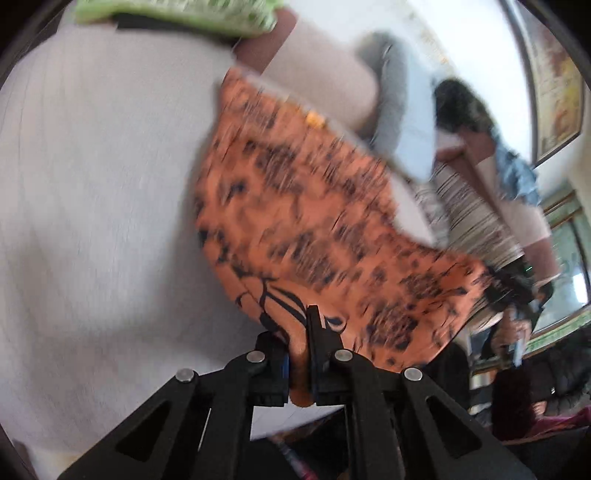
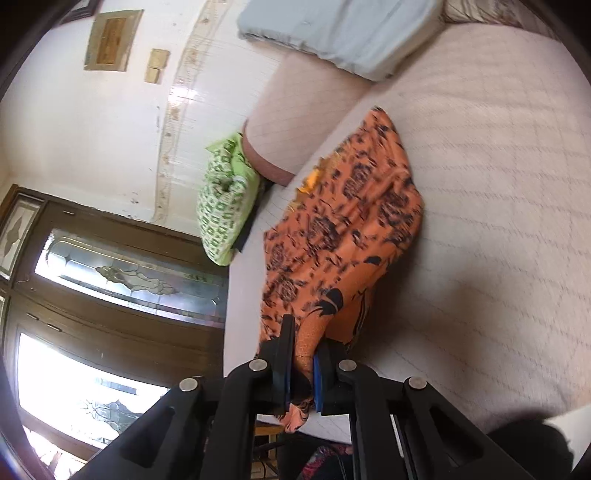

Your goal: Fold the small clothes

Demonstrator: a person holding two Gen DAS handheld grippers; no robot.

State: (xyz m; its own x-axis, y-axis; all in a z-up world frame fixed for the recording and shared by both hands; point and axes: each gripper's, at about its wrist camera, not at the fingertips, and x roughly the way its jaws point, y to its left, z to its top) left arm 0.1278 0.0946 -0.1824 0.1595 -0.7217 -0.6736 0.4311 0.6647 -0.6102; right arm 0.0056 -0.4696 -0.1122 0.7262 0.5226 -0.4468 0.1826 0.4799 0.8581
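An orange garment with a black flower print [image 1: 314, 229] lies stretched over a pale quilted bed [image 1: 92, 221]. My left gripper [image 1: 297, 354] is shut on one edge of the garment, cloth pinched between its fingers. My right gripper [image 2: 304, 369] is shut on another edge of the same garment [image 2: 343, 229], which runs away from it across the bed [image 2: 498, 240]. The left wrist view is motion-blurred.
A green patterned cushion [image 2: 223, 206] lies at the bed's edge; it also shows in the left wrist view [image 1: 177, 14]. A folded pale blue cloth [image 2: 340, 33] lies further along. A person in a striped top [image 1: 480, 206] stands beyond the bed. A dark wooden glazed door [image 2: 110, 280] is alongside.
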